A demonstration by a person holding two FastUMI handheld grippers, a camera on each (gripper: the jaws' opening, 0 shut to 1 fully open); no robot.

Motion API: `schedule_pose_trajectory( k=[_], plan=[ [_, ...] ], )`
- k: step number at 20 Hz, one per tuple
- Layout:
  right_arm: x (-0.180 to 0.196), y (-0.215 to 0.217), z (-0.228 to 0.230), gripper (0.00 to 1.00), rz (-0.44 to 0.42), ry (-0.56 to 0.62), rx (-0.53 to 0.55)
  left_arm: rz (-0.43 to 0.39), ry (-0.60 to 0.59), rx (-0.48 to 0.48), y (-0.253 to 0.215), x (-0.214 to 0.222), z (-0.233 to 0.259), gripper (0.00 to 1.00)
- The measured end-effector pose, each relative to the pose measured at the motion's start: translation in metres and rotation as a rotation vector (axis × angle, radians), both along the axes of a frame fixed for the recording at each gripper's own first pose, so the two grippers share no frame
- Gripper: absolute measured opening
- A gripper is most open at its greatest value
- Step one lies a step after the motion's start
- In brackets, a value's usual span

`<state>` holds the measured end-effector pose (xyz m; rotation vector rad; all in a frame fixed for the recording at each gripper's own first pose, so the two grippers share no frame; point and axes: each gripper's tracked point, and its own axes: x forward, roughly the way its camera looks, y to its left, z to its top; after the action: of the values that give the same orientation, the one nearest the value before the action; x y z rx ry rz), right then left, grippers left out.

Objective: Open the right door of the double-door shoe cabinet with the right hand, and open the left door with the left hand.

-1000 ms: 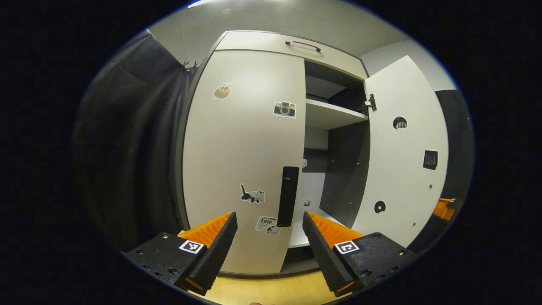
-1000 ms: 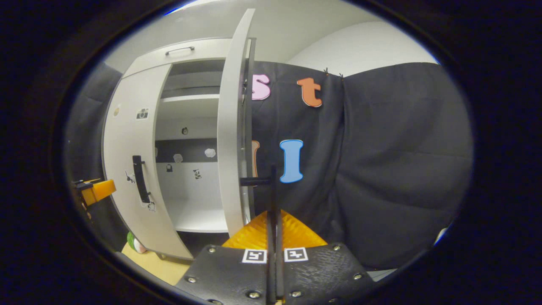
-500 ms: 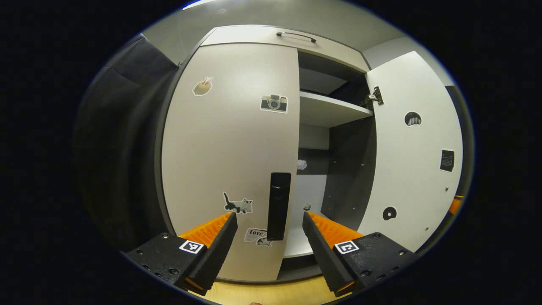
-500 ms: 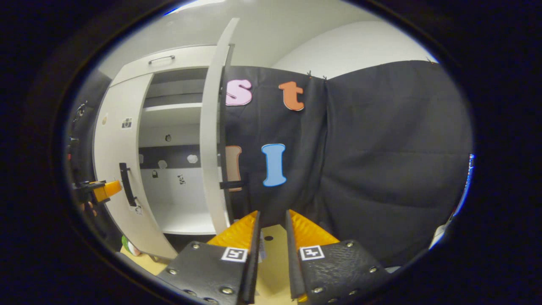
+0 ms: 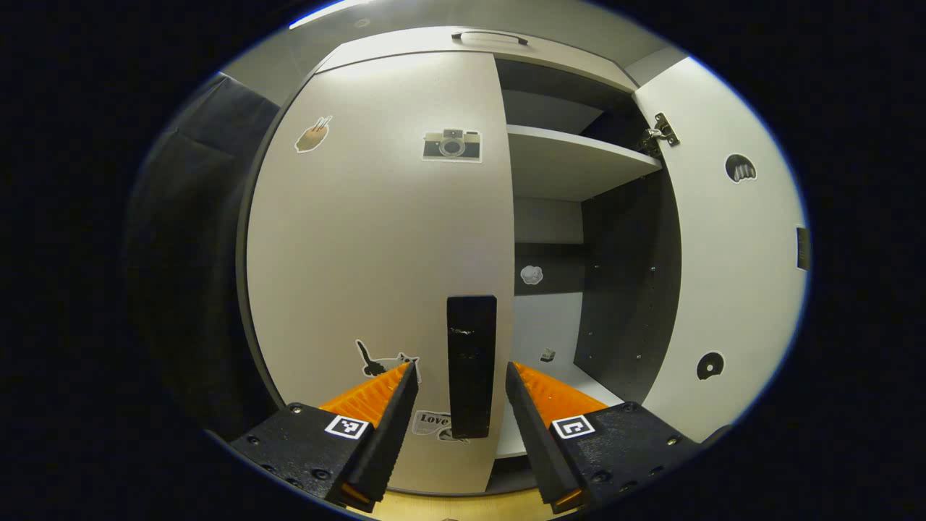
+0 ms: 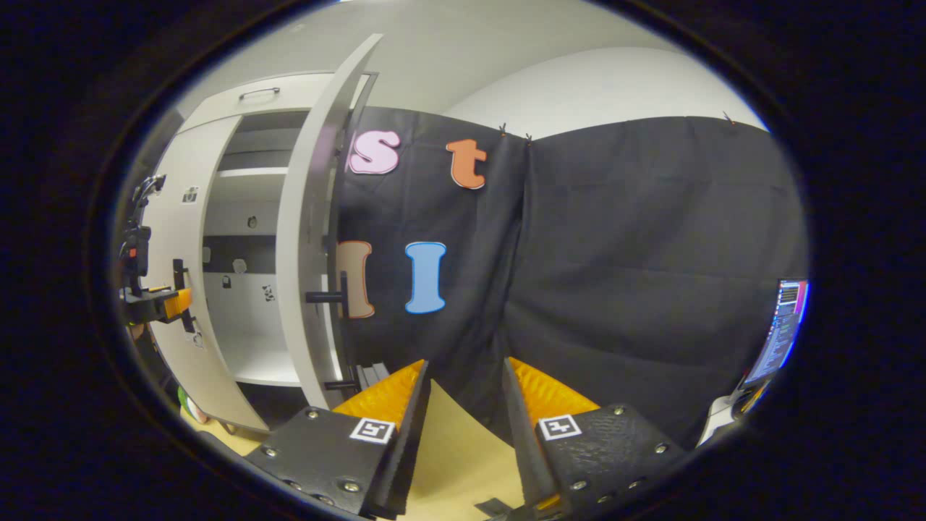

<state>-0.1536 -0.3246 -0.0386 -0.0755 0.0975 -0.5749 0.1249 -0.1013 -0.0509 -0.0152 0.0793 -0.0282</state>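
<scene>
Two pale grey cabinet doors: the right door (image 5: 723, 239) stands swung wide, the left door (image 5: 376, 239) shut. We hold our left gripper (image 5: 457, 405) with fingers apart either side of the left door's long black handle (image 5: 471, 362), lined up to close on it. Our right gripper (image 6: 463, 405), spread and empty, hangs well right of that handle.

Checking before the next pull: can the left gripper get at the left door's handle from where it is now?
Probably yes. The left gripper is open, with the black handle standing between its fingers and nothing in front of it; the left door is shut.
</scene>
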Motion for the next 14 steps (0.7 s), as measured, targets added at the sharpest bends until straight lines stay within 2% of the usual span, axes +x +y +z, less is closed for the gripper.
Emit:
schedule_pose_trajectory(
  k=[1,2,3,4,6,8,9,14],
  plan=[
    [-0.002,-0.004,-0.001,0.58,-0.013,0.003,0.004,0.003,0.004,-0.001,0.000,0.003,-0.002,0.73],
    [-0.003,-0.009,-0.003,0.56,-0.025,0.006,0.010,0.002,0.009,-0.002,-0.002,0.006,-0.004,0.75],
    [-0.006,-0.013,-0.003,0.56,-0.035,0.005,0.014,0.005,0.017,0.002,-0.003,0.008,-0.006,0.73],
    [-0.008,-0.015,-0.003,0.59,-0.042,0.003,0.018,0.007,0.024,0.008,-0.002,0.009,-0.009,0.69],
    [-0.009,-0.018,-0.006,0.59,-0.053,0.008,0.025,0.014,0.029,0.014,0.000,0.015,-0.010,0.60],
    [-0.013,-0.020,-0.009,0.59,-0.062,0.017,0.024,-0.001,0.040,0.005,-0.006,0.016,-0.013,0.47],
    [-0.015,-0.021,-0.010,0.59,-0.066,0.023,0.022,0.002,0.038,0.011,-0.005,0.017,-0.013,0.36],
    [-0.016,-0.019,-0.013,0.59,-0.063,0.042,0.025,-0.013,0.050,0.009,-0.004,0.015,-0.013,0.31]
  ],
)
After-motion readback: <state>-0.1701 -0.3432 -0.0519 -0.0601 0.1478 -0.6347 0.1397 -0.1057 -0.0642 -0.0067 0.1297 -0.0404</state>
